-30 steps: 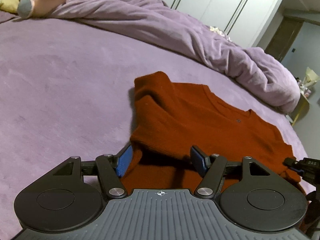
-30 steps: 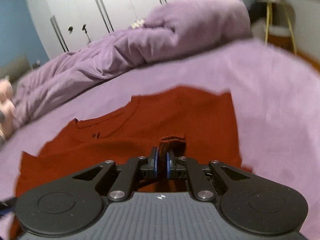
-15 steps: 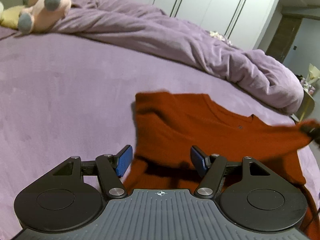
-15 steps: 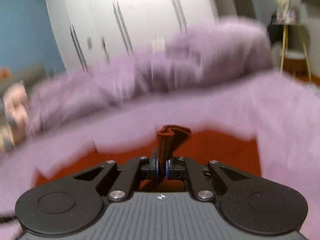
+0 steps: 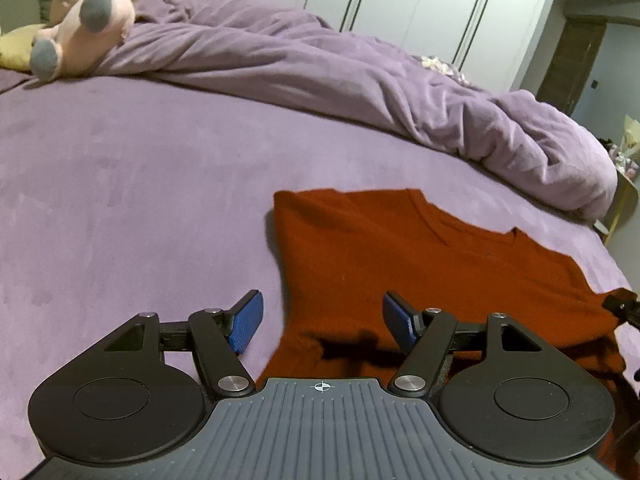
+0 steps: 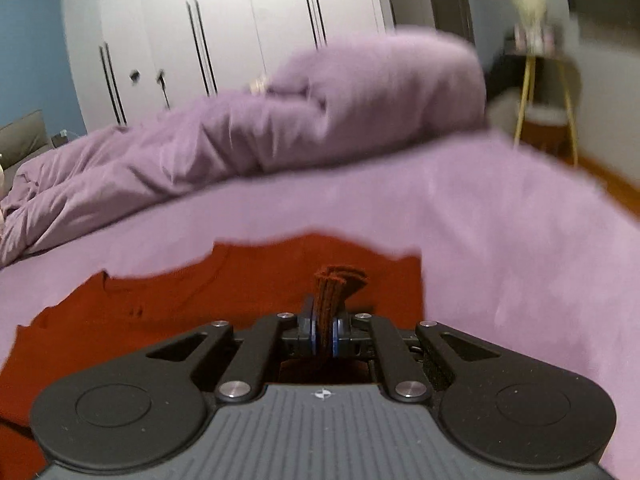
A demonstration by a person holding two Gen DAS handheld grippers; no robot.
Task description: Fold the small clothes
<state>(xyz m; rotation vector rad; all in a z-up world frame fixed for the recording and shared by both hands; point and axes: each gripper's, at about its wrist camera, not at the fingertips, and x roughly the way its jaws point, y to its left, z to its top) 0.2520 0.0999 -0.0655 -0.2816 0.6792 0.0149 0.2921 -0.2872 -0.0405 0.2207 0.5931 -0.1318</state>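
Observation:
A rust-red knit sweater (image 5: 400, 256) lies on the purple bed, neckline toward the far side. It also shows in the right wrist view (image 6: 224, 284). My left gripper (image 5: 322, 322) is open and empty, just above the sweater's near left edge, blue pads apart. My right gripper (image 6: 325, 330) is shut on a bunched fold of the sweater's edge (image 6: 338, 280), which sticks up between the pads. The right gripper's tip shows at the right edge of the left wrist view (image 5: 620, 306), at the sweater's corner.
A rumpled purple duvet (image 5: 360, 72) runs along the far side of the bed. A pink plush toy (image 5: 88, 12) lies at the far left. White wardrobes (image 6: 240, 32) stand behind. A small side table (image 6: 548, 92) stands past the bed's right edge.
The folded left sleeve has flattened out. My right gripper lifted and pulled the sweater's edge, then came lower again. My left gripper drew back a little and stayed open.

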